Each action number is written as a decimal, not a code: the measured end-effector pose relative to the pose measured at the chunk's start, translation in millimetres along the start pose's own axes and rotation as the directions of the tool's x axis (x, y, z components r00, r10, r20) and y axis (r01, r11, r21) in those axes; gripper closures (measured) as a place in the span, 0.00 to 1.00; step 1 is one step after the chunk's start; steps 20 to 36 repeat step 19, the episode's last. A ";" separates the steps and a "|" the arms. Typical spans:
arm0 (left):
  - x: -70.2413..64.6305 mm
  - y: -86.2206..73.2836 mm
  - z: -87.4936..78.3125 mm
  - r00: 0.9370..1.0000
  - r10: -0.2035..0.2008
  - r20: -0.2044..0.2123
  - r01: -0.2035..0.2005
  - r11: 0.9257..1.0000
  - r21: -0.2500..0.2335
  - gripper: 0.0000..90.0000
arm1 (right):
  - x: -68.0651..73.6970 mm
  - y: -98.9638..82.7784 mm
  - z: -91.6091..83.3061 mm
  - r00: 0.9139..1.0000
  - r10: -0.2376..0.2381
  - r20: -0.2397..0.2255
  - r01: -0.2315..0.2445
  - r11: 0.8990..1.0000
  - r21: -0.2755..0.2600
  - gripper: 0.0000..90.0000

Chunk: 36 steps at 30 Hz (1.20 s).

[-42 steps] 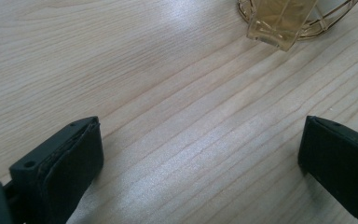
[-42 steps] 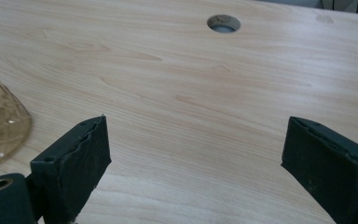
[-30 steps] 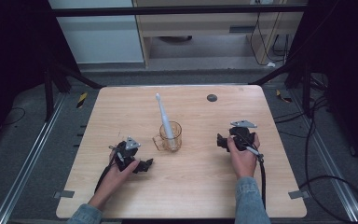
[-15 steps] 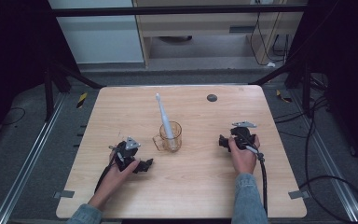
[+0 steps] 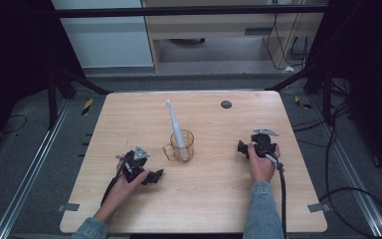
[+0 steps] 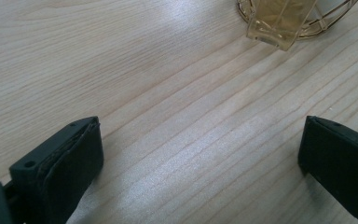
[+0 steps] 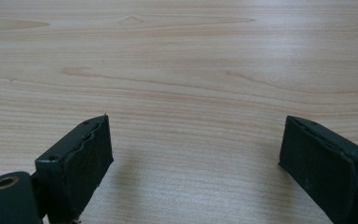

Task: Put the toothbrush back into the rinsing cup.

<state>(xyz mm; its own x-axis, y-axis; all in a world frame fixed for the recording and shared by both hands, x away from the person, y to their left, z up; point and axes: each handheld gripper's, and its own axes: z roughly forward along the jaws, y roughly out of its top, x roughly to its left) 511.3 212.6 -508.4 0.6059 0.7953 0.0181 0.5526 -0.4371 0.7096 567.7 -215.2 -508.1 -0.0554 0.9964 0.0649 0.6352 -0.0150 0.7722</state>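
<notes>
While both hands rest on the desk (image 5: 214,199), I keep my tongs low and apart, flanking the work so either can approach it. High view: the left tongs (image 5: 155,175) lie just left of and nearer me than the cup (image 5: 183,145), nose toward it; the right tongs (image 5: 242,147) sit well to its right, also pointing inward. The cup, a clear amber mug with its handle turned toward my left side, stands near the desk's middle, and a white toothbrush (image 5: 175,124) leans in it, head up and tilted away from me. A small dark disc (image 5: 226,104) lies near the far edge.

Left gripper view: the jaws stand wide, released, with bare wood between them; the cup's handle (image 6: 279,25) shows at the top, apart from both jaws, amber and translucent. What may be a gold wire ring curves round the base, though it is cropped.

Right gripper view: the jaws are likewise spread and hold nothing, above plain grain.
</notes>
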 end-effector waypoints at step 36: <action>0.0 0.1 0.0 1.000 0.000 -0.001 0.000 1.000 0.000 0.00 | 5.7 -1.6 2.7 0.996 0.012 0.094 -0.019 0.997 0.074 0.00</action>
